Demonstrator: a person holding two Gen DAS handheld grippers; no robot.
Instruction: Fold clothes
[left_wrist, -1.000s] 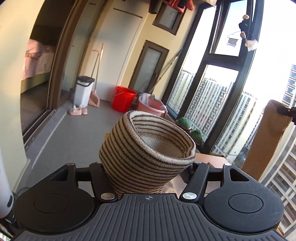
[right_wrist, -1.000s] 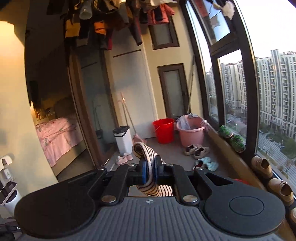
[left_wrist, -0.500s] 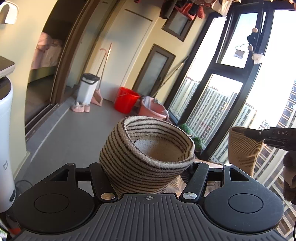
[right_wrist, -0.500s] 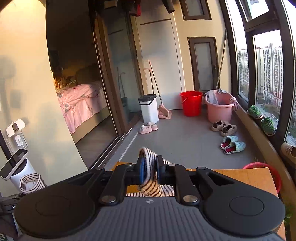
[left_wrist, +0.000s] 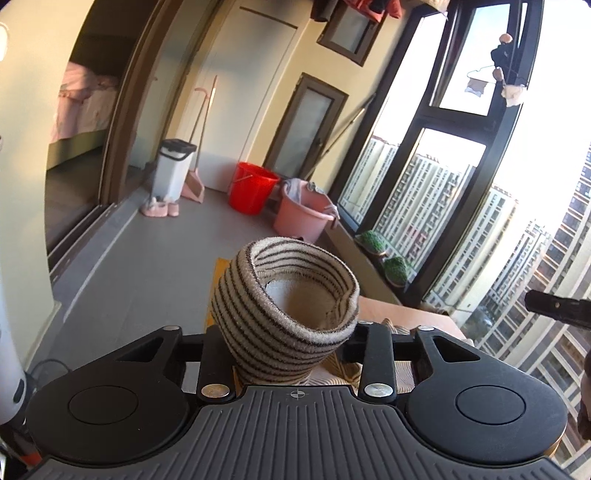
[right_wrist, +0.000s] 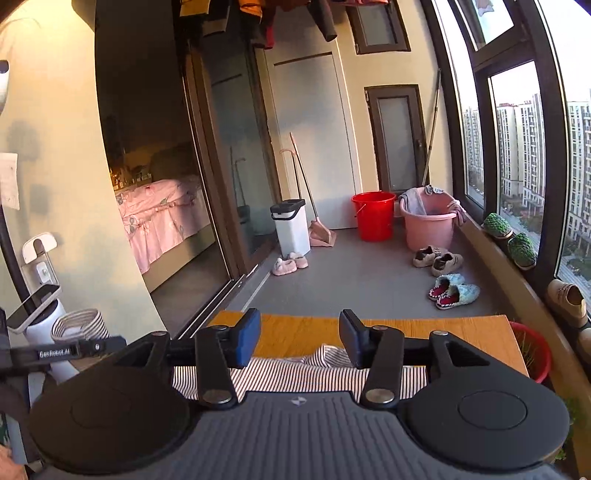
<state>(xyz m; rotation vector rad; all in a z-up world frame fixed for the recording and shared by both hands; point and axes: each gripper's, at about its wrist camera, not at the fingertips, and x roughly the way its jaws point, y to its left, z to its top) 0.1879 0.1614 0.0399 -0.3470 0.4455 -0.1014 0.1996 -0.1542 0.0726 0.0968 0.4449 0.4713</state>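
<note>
Two tongs in play: the left tongs are clamped on a looped cuff of the striped garment, raised above the worktop. Right tongs gape wide, empty, level over the cloth spread on the wood.

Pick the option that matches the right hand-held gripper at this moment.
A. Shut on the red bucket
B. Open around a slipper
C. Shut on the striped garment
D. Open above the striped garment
D: the right hand-held gripper has its blue-padded fingers spread wide, with nothing between them, and the striped garment lies on the wooden table below.
</note>
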